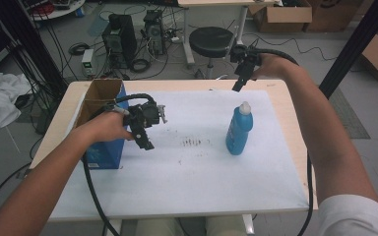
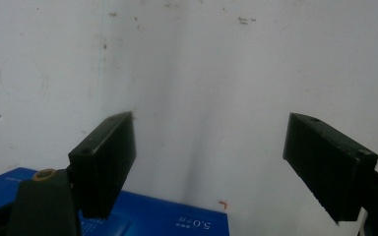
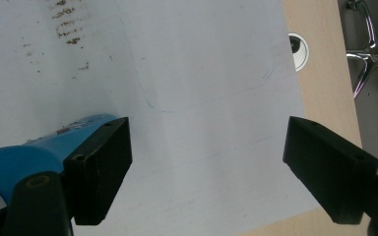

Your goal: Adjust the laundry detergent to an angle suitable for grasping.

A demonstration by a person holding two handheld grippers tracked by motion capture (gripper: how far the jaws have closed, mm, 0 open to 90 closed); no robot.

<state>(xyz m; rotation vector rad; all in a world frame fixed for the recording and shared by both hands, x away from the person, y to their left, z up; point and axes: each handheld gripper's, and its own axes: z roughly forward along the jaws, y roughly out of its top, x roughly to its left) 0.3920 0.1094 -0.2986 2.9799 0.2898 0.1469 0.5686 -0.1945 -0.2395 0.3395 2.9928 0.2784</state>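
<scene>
1. The left gripper (image 1: 144,129) hangs over the white sheet (image 1: 187,182) at the left of the table, just right of the open blue box (image 1: 103,115); its jaws stand wide apart with nothing between them.
2. In the left gripper view, the box's blue face (image 2: 177,219) lies at the near edge under the left jaw, and bare sheet fills the gap.
3. The right gripper (image 1: 242,70) is raised over the far right edge of the table (image 1: 295,128), jaws apart and empty.
4. The blue bottle (image 1: 239,130) stands upright on the sheet, right of centre, nearer than the right gripper and apart from it.
5. In the right gripper view, the bottle (image 3: 39,147) lies behind the left jaw, outside the gap.
6. Open sheet, marked with brown specks (image 1: 193,142), lies between box and bottle.
</scene>
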